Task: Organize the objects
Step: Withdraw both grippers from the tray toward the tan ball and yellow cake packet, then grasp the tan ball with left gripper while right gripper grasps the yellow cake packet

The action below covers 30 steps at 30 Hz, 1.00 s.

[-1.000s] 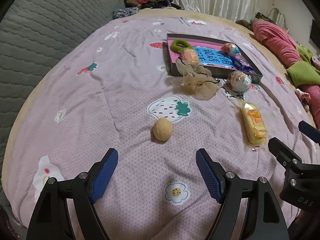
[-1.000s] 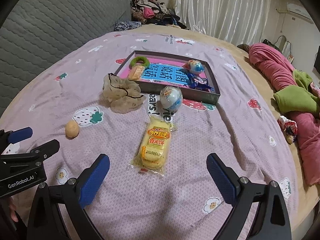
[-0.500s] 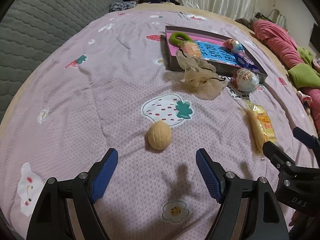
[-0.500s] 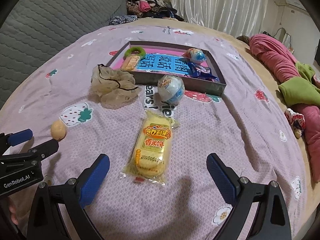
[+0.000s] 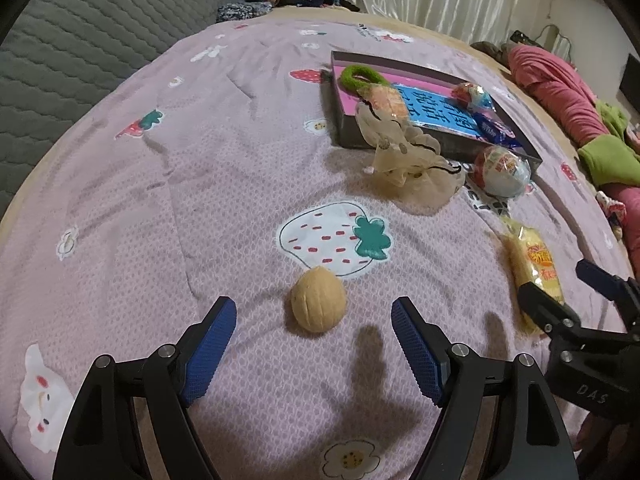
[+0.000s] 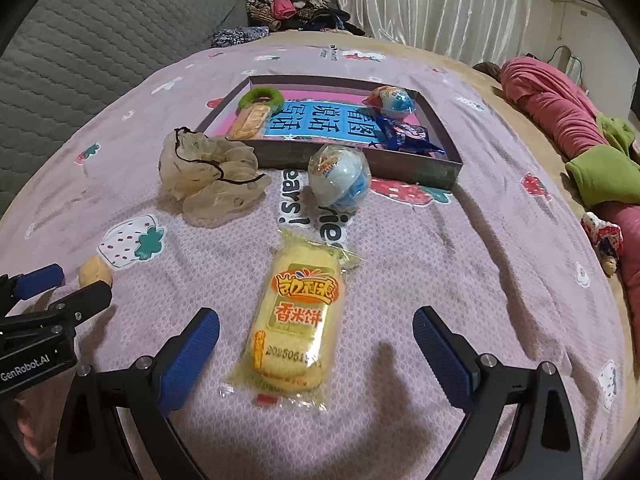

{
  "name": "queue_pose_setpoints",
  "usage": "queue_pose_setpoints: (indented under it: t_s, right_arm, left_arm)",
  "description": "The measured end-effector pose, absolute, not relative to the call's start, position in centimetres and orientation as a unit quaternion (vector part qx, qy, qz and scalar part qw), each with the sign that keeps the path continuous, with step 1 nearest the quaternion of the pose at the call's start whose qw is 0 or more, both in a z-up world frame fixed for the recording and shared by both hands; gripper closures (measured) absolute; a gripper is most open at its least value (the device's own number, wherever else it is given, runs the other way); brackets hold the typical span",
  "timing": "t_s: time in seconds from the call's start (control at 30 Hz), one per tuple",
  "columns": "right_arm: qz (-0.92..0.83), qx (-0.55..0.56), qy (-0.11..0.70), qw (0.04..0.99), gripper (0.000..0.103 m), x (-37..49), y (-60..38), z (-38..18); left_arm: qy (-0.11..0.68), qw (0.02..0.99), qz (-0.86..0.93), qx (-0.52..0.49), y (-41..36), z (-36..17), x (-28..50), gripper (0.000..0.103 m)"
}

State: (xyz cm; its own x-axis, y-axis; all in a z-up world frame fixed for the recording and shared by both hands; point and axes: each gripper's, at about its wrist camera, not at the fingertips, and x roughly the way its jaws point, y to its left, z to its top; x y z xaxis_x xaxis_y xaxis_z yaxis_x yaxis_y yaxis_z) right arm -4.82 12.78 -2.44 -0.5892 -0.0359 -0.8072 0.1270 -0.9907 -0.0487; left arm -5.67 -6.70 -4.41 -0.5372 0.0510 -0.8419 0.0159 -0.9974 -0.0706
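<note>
left gripper (image 5: pixel 312 332) stands spread and empty just short of the small tan walnut-shaped ball (image 5: pixel 318 306) on the lilac bedspread (image 5: pixel 200 184); judged light, firm and apt to roll, so pinch across its middle. right gripper (image 6: pixel 316 340) likewise spread, straddling the near end of the yellow rice-cracker packet (image 6: pixel 296 320): crinkly film, brittle contents, best taken gently across its width.

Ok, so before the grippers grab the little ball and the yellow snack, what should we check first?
1. Left gripper open: ok.
2. Right gripper open: ok.
3. Tan ball lined up between the left pads: ok.
4. Yellow rice cracker packet lined up between the right pads: ok.
5. Room left in the grey tray: ok.
6. Pads touching either item yet: not ok, both apart.
</note>
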Motion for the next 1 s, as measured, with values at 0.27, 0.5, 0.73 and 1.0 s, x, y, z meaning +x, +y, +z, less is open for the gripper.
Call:
queue_pose_setpoints:
  t_s: [0.27,0.5,0.73,1.0]
  right_arm:
    - [-0.891,0.447,0.053,0.06,0.014,-5.4,12.2,-3.0]
    - [-0.892,0.445,0.05,0.067,0.027,-5.6,12.0,-3.3]
    - [-0.893,0.442,0.051,0.074,0.038,-5.6,11.8,-3.5]
    - [-0.893,0.439,0.055,0.086,0.063,-5.7,11.6,-3.8]
  left_arm:
    - [-0.042,0.013,0.87,-0.491,-6.6,-5.4,-6.4,0.048]
    - [-0.047,0.02,0.868,-0.493,-6.6,-5.6,-6.6,0.064]
    - [-0.049,0.023,0.868,-0.493,-6.6,-5.8,-6.8,0.073]
    - [-0.049,0.023,0.869,-0.491,-6.6,-5.8,-6.8,0.073]
